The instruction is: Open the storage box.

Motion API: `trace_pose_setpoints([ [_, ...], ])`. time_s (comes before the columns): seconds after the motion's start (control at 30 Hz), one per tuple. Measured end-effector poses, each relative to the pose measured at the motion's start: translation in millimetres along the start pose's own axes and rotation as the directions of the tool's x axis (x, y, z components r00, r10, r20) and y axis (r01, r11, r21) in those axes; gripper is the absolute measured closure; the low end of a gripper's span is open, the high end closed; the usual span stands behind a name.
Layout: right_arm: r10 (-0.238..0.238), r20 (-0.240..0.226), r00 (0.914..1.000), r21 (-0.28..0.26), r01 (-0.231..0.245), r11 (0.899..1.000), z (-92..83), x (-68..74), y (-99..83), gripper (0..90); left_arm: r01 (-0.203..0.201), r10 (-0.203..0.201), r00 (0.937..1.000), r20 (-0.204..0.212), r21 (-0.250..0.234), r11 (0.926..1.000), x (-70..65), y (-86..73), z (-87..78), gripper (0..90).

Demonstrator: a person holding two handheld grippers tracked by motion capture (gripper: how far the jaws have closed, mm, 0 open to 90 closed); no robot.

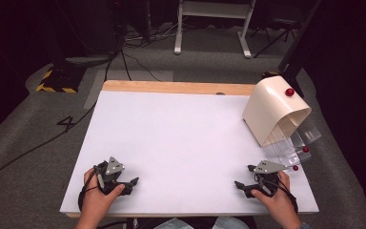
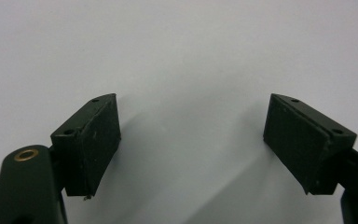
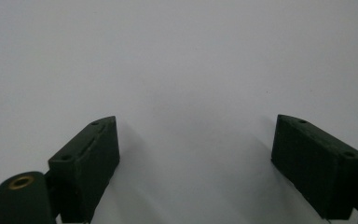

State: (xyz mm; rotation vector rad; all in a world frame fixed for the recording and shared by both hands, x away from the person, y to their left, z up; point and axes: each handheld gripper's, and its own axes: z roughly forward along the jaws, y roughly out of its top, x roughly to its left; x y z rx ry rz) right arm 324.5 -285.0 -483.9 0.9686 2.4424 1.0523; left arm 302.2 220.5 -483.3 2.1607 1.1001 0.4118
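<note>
My left gripper (image 1: 132, 183) rests low over the white table top (image 1: 171, 138) near its front left corner, held in a hand. Its jaws stand wide apart, with bare white surface between them in the left gripper view (image 2: 191, 135). My right gripper (image 1: 242, 187) sits near the front right edge, also in a hand, pointing left. It is open too, nothing between its pads (image 3: 93, 163). A cream box with a curved lid (image 1: 272, 110) and a red knob (image 1: 289, 92) stands at the right, with clear plastic drawers (image 1: 293, 145) pulled out toward the right hand.
The clear drawers carry small red knobs (image 1: 305, 149), just beyond the right gripper. A wooden strip (image 1: 176, 87) edges the table's far side. Cables, a black and yellow floor base (image 1: 57, 81) and white desk legs (image 1: 212, 26) lie on the grey carpet behind.
</note>
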Motion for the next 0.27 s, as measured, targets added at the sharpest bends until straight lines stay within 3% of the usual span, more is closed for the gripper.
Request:
trace_pose_setpoints([
  [0.27,0.001,0.000,1.0000,0.001,-0.001,1.000,0.1,0.1,0.2,15.0,0.006,-0.006,1.0000,0.002,0.001,1.0000,-0.2,0.2,0.3,18.9],
])
